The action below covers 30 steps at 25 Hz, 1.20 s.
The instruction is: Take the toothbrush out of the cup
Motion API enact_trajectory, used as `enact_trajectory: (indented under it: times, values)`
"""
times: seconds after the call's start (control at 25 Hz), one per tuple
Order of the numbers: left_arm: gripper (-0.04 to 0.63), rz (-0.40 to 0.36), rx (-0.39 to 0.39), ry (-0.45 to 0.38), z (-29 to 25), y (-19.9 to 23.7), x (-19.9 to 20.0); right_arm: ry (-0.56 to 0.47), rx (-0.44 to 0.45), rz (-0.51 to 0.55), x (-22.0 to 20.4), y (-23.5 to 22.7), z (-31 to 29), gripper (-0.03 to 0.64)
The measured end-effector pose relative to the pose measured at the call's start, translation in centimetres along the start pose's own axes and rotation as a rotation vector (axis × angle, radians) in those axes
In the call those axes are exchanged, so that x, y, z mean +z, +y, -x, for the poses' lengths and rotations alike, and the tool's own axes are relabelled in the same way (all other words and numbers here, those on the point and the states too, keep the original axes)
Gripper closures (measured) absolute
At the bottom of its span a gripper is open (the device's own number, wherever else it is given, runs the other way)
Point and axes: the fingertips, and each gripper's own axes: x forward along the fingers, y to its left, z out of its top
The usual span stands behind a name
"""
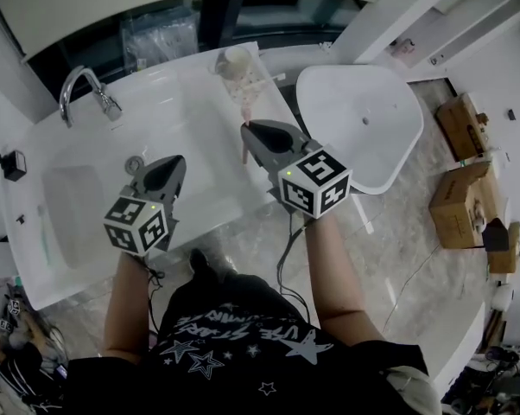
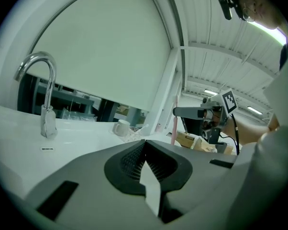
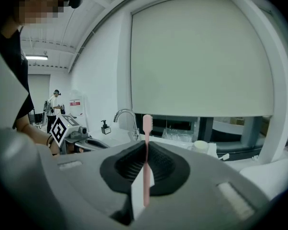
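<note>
1. Pinching the toothbrush (image 3: 147,128) upright between its jaws, the right gripper (image 3: 145,145) holds it well clear of the cup (image 3: 200,146).
2. Left gripper (image 2: 145,145): jaws pressed together, nothing between them.
3. Removal looks done.

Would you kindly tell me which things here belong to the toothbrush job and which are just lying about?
Job: toothbrush, gripped upright in the right claw; cup on the counter.
Lying about: faucet, soap dispenser, cardboard boxes.
</note>
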Motion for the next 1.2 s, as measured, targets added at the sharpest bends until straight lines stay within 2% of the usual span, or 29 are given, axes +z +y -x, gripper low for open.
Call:
enact_trajectory:
  times: [0.44,0.8,1.2]
  values:
    - [0.588,-0.033,0.045,0.009,3.2,-6.9,-2.5,-0.027,0.075,-0.039,-2.7,3.8,5.8,0.605]
    - [0.588,-0.057,0.074,-0.007,6.9,-12.9,-4.4,-0.071,0.116,-0.019,-3.5,7.8,11.6,0.604]
    - [0.588,-0.048,0.093,-0.024,9.8,-20.1,-6.5,-0.09,0.188,-0.011,-5.2,11.5,17.7,0.604]
